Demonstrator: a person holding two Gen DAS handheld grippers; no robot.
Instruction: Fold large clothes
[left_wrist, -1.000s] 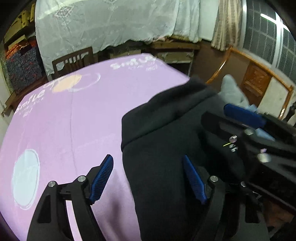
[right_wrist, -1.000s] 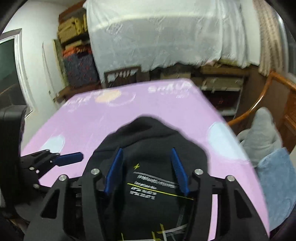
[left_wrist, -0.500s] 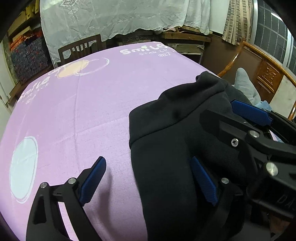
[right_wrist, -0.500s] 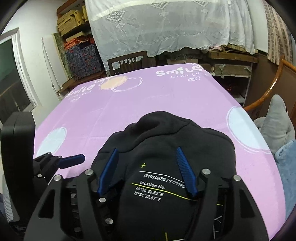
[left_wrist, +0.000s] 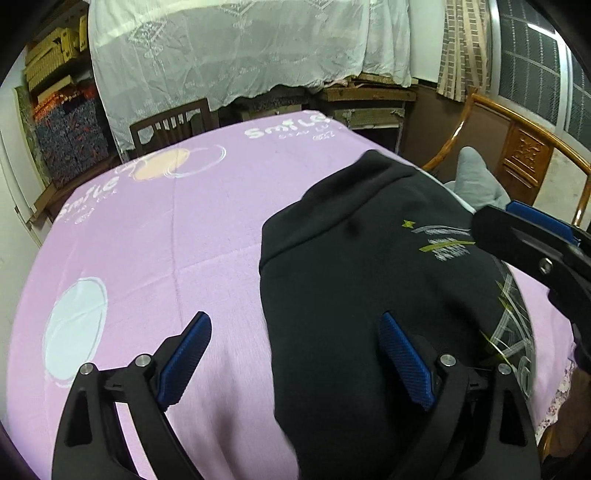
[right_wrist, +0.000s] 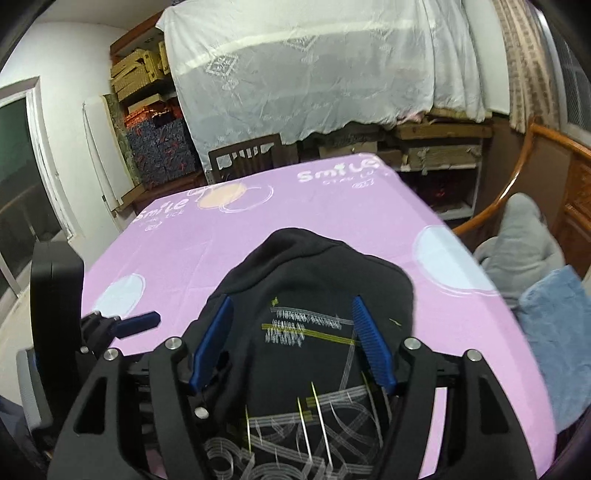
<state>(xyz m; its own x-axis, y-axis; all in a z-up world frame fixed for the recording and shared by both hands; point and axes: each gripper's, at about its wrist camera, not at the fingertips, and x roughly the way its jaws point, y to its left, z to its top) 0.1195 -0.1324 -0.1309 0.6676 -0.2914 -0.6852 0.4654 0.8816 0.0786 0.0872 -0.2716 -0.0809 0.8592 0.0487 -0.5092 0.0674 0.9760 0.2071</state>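
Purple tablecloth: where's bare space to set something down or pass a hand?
Free: the far half of the purple tablecloth, between the black hoodie and the wooden chair; also the strip beside the hoodie around the pale circle. Crowded: the near edge, where the hoodie, left claw and right claw bunch together.

The bench (right_wrist: 332, 221) is covered by a lilac cloth printed with pale circles and white lettering. A dark wooden chair (right_wrist: 245, 157) is set at its far edge. Behind it, shelving is draped with a white patterned sheet (right_wrist: 314, 74), and stacked boxes (right_wrist: 140, 70) are seen at the left. A barred window (left_wrist: 535, 62) and a checked curtain (left_wrist: 465, 48) are seen at the right, beside a curved wooden armrest (left_wrist: 517, 114).
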